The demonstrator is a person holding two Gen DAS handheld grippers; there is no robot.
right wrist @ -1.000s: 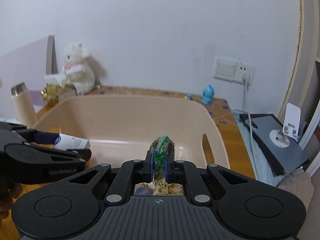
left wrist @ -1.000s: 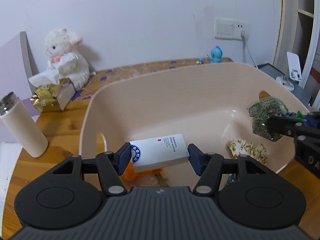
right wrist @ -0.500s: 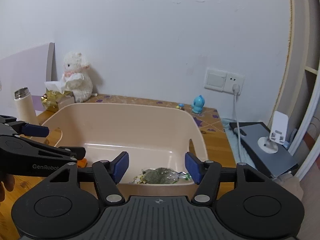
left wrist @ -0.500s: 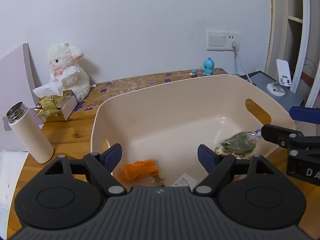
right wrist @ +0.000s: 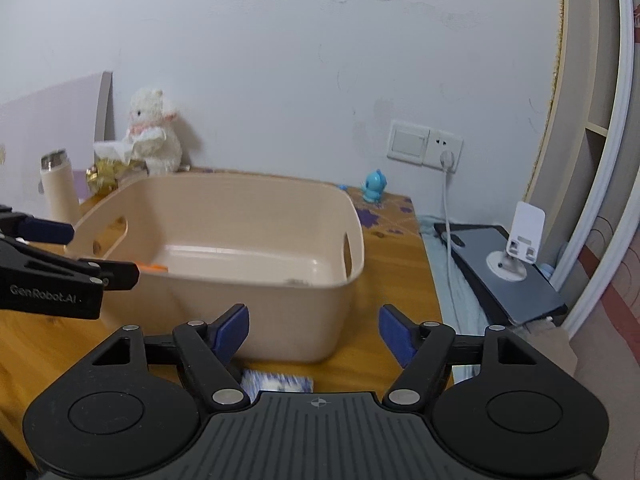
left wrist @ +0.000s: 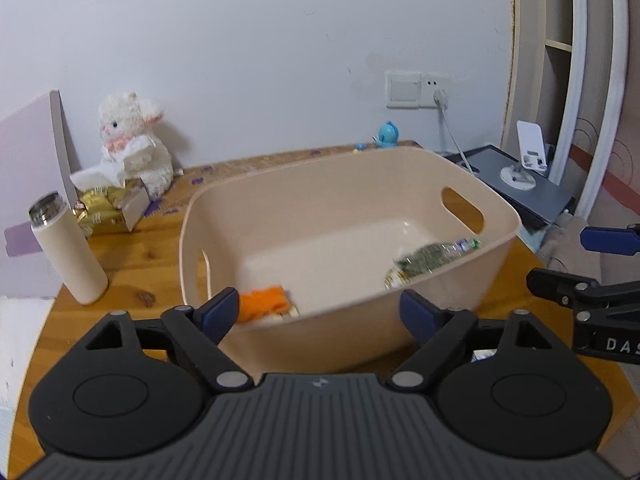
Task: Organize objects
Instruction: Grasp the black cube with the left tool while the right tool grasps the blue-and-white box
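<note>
A beige plastic bin [left wrist: 352, 156] stands on the wooden table. Inside it lie an orange item [left wrist: 262, 302] near the front left and a green snack packet [left wrist: 430, 258] on the right, over a patterned packet. My left gripper [left wrist: 320, 314] is open and holds nothing, hanging just short of the bin's near wall. At the right edge of the left wrist view my right gripper [left wrist: 556, 258] is open too. In the right wrist view the right gripper [right wrist: 314, 330] is open before the bin [right wrist: 248, 178], over a small blue-and-white item [right wrist: 280, 382] on the table. The left gripper [right wrist: 104, 252] shows at the left.
A beige thermos [left wrist: 68, 248], a gold tissue box [left wrist: 108, 204] and a white plush toy [left wrist: 132, 140] stand at the left back. A blue figurine [left wrist: 388, 134] sits by the wall. A dark grey device with a white phone stand [left wrist: 528, 156] lies beyond the table's right edge.
Both grippers opened: the left let go of a white box, the right of the green packet, and both dropped into the bin. The grippers then drew back to the bin's near side.
</note>
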